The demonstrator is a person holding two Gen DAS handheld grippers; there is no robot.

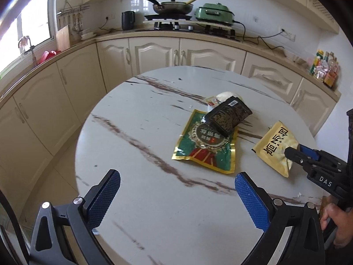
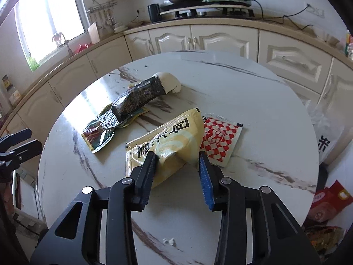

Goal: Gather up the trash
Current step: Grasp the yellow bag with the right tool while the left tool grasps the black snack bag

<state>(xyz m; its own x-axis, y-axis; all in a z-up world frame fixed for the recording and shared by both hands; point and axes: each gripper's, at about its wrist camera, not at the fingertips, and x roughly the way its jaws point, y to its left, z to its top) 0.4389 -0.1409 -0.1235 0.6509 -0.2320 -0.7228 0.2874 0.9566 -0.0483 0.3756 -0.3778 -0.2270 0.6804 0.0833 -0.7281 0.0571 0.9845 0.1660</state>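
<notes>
Step in hand: first pickup. The yellow wrapper [image 2: 167, 145] is pinched at its near end between the fingers of the right gripper [image 2: 177, 161], bulged and partly raised off the marble table [image 2: 253, 92]. A red-checked sachet [image 2: 220, 141] lies just beyond, partly under it. The left gripper [image 1: 177, 190] is held wide, nothing between; the green packet [image 1: 205, 145] and black packet [image 1: 229, 116] lie ahead. Next judged: a clean lift, the sachet left undisturbed.

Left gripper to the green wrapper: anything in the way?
Nothing visible. The left gripper is open over bare table, and the green wrapper lies flat just ahead of it. A black wrapper overlaps only the green wrapper's far end. The right gripper, off to the side, pinches a yellow packet.
</notes>
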